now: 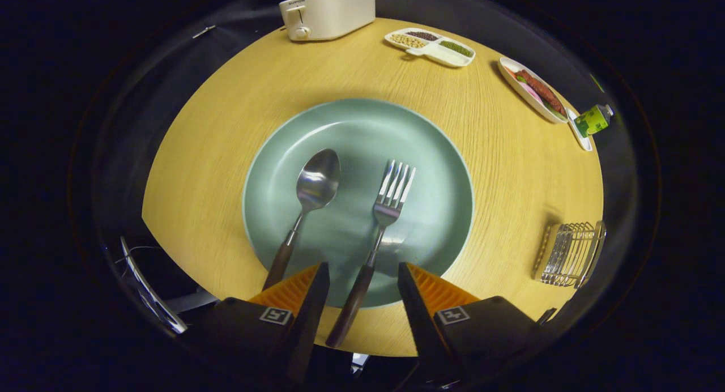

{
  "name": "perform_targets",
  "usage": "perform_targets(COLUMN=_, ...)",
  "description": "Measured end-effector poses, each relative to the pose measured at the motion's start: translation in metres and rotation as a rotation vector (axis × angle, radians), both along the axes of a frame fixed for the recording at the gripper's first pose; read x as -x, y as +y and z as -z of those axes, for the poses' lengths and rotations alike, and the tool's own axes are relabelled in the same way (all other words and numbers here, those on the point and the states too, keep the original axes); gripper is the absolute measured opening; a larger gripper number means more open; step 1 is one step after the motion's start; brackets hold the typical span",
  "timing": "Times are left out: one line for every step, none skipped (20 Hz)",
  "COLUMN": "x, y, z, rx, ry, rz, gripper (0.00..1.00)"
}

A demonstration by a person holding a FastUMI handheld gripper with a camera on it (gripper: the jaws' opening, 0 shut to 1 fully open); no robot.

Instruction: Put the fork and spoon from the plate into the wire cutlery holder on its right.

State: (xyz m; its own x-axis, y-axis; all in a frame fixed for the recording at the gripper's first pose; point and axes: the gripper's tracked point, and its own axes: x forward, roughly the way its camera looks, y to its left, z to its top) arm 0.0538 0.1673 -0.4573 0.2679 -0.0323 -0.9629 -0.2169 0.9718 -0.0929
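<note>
Fork (pixel 380 228) flat on the green plate (pixel 442 171), tines away, dark handle running back over the near rim and lying between the gripper (pixel 362 278) fingers; stiff, light, thin metal by the look of it, polished and probably slippery at the neck; handle likely the better hold, thicker and less slick, though low against the rim, so a pinch at the overhanging end seems safest. Spoon (pixel 306 211) just left of the fork, bowl up, handle passing behind the left finger; same build, same likely handling. Gripper open fairly wide, holding nothing, fingers straddling the fork handle without touching it. Wire cutlery holder (pixel 569 253) well to the right on the wooden bench (pixel 215 154), apart from the plate; narrow slots, so probably handle-first or tipped upright.
</note>
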Motion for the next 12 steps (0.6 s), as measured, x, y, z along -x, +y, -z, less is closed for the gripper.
perform_targets(x=-0.002, y=0.0, z=0.003, rx=-0.002, ry=0.003, rz=0.002, gripper=0.71)
perform_targets(x=-0.004, y=-0.001, z=0.005, rx=0.001, ry=0.008, rz=0.002, gripper=0.65)
perform_targets(x=-0.005, y=-0.003, z=0.006, rx=0.007, ry=0.015, rz=0.007, gripper=0.65)
perform_targets(x=-0.007, y=-0.007, z=0.006, rx=0.015, ry=0.015, rz=0.015, gripper=0.57)
perform_targets(x=-0.01, y=-0.007, z=0.006, rx=0.006, ry=0.013, rz=0.027, gripper=0.5)
perform_targets(x=-0.011, y=-0.009, z=0.006, rx=0.006, ry=0.025, rz=0.037, gripper=0.35)
perform_targets(x=-0.013, y=-0.008, z=0.007, rx=-0.013, ry=0.026, rz=0.048, gripper=0.26)
perform_targets(x=-0.016, y=-0.006, z=0.006, rx=-0.033, ry=0.012, rz=0.047, gripper=0.2)
perform_targets(x=-0.018, y=-0.009, z=0.003, rx=-0.032, ry=0.009, rz=0.044, gripper=0.21)
perform_targets(x=-0.017, y=-0.009, z=0.005, rx=-0.04, ry=0.017, rz=0.043, gripper=0.12)
perform_targets(x=-0.017, y=-0.007, z=0.003, rx=-0.061, ry=0.024, rz=0.038, gripper=0.12)
perform_targets(x=-0.016, y=-0.006, z=0.003, rx=-0.078, ry=0.037, rz=0.039, gripper=0.09)
